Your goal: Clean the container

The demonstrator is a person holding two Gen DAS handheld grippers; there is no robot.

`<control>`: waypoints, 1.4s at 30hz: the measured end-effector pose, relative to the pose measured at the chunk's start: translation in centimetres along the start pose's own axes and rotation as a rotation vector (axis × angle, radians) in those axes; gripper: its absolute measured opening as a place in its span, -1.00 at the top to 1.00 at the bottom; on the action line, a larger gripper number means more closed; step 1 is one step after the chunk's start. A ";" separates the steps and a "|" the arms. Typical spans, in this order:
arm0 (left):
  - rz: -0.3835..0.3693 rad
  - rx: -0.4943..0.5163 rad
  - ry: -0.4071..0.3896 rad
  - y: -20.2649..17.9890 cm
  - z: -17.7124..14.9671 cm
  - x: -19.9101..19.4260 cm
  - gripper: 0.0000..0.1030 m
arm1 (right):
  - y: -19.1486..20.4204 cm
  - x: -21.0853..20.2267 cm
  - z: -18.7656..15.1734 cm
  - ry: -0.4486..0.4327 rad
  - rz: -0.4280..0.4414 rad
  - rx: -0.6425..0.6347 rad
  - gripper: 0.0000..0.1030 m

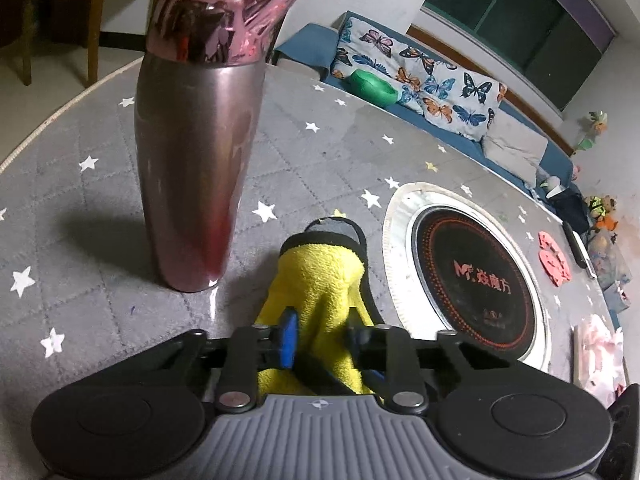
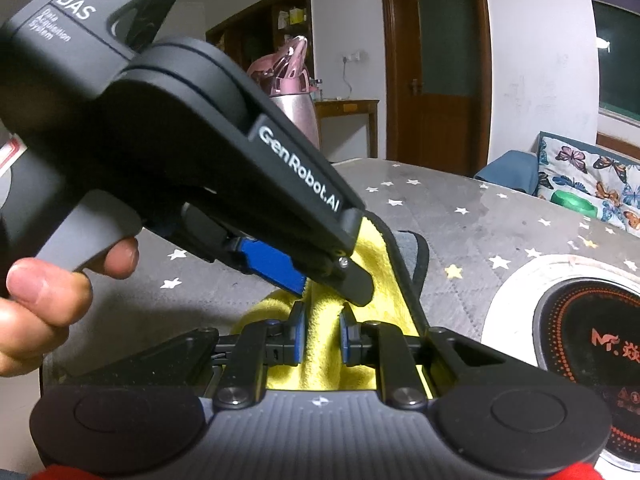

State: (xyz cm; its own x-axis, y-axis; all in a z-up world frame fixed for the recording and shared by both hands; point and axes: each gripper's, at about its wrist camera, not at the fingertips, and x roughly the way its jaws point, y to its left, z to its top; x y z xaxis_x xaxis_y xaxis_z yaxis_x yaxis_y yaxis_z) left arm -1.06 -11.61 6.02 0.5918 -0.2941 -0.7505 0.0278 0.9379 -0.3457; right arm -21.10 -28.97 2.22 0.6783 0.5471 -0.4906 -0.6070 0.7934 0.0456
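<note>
A tall pink metal flask (image 1: 192, 168) with a shiny pink lid stands upright on the grey star-patterned table cover (image 1: 100, 184), left of and beyond my left gripper (image 1: 320, 336). Both grippers are shut on one yellow cloth (image 1: 320, 280) with a black and grey edge. In the right wrist view my right gripper (image 2: 322, 338) pinches the cloth (image 2: 376, 276) just below the left gripper's blue fingertips (image 2: 272, 264), which reach in from the upper left. The flask (image 2: 298, 108) shows partly behind the left gripper's body.
A round induction hob (image 1: 472, 276) with a metal rim is set in the table at the right. A sofa with a butterfly cushion (image 1: 424, 80) and a green item (image 1: 372, 84) lies beyond the table. Pink coasters (image 1: 554, 256) sit at the far right.
</note>
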 end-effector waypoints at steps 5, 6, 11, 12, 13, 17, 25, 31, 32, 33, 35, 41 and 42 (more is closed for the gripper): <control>0.002 -0.007 -0.014 -0.2 0.1 -0.3 0.72 | 0.4 0.1 0.2 0.013 -0.002 -0.002 0.70; -0.009 -0.014 -0.021 -0.2 0.2 -0.5 0.73 | 0.4 -0.1 0.2 0.010 -0.005 -0.002 0.70; -0.072 -0.022 -0.095 -0.8 1.0 -1.8 0.74 | -0.1 -1.2 0.8 -0.039 -0.031 0.025 0.70; -0.076 -0.021 -0.114 -1.0 1.1 -2.1 0.74 | -0.1 -1.5 1.0 -0.058 -0.039 0.031 0.70; -0.082 -0.022 -0.130 -1.2 1.1 -2.4 0.74 | -0.2 -1.7 1.2 -0.078 -0.049 0.031 0.70; -0.111 -0.044 -0.160 -1.7 1.3 -2.8 0.74 | 0.6 -2.8 1.6 -0.130 -0.103 -0.019 0.70; -0.164 -0.084 -0.122 -1.7 0.8 -2.6 0.75 | 1.4 -1.8 1.2 -0.113 -0.202 -0.045 0.69; -0.220 -0.123 -0.088 -1.1 1.3 -2.7 0.76 | 1.9 -1.8 1.4 -0.127 -0.218 -0.049 0.69; -0.222 -0.123 -0.083 -1.1 1.4 -2.7 0.76 | 1.9 -1.7 1.4 -0.133 -0.224 -0.048 0.69; -0.218 -0.117 -0.081 -1.2 1.3 -2.7 0.76 | 1.9 -1.6 1.5 -0.133 -0.228 -0.045 0.69; -0.210 -0.102 -0.081 -1.4 1.2 -2.6 0.77 | 1.9 -1.4 1.6 -0.132 -0.227 -0.033 0.69; -0.211 -0.017 -0.073 -2.1 0.6 -2.5 0.76 | 0.7 -0.9 1.6 -0.128 -0.193 0.037 0.69; -0.212 -0.005 -0.068 -2.3 0.4 -2.4 0.76 | 0.5 -1.0 1.5 -0.125 -0.183 0.061 0.69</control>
State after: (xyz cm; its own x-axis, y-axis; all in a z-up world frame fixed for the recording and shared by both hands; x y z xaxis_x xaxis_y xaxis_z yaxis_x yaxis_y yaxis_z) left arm -2.23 -12.95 8.87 0.6259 -0.4717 -0.6211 0.1539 0.8554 -0.4945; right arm -21.41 -28.74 4.00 0.8232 0.4180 -0.3842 -0.4452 0.8952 0.0198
